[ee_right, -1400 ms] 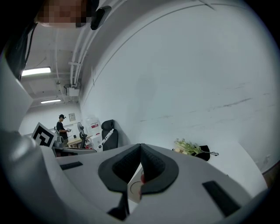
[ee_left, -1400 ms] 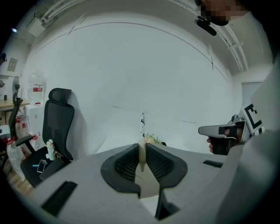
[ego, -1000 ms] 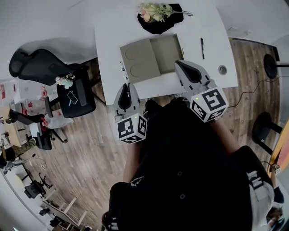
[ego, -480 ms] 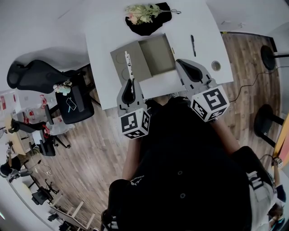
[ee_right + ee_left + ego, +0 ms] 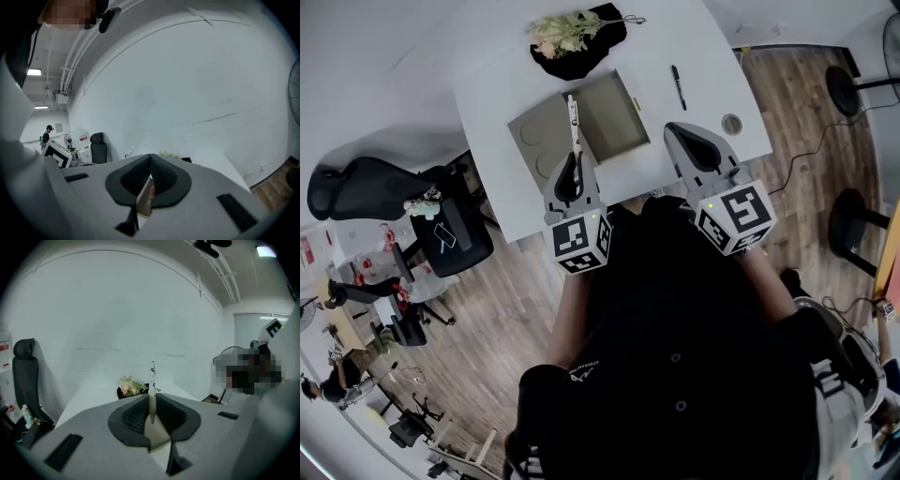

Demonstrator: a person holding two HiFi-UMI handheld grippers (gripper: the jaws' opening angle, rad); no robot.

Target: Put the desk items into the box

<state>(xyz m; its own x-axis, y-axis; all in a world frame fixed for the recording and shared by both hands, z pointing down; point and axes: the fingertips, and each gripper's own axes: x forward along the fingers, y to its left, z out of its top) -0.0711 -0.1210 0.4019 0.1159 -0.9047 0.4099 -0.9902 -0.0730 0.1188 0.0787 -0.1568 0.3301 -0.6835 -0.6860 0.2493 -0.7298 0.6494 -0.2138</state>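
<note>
While box gapes, left tool grips white pen.

The room is bright and the light is even. In the head view the white tabletop is almost overexposed, and the box on it has only a weak shadow inside. Left of the tabletop, a soft grey shadow lies around the black chair. Below the tabletop, the person's dark clothing is nearly pure black, with little detail.

High above the tabletop, a ceiling lamp glares in the left gripper view and a strip lamp in the right one. All pictures are wide-angle: the tabletop's straight edges bend, and the corners of both gripper views are black.
</note>
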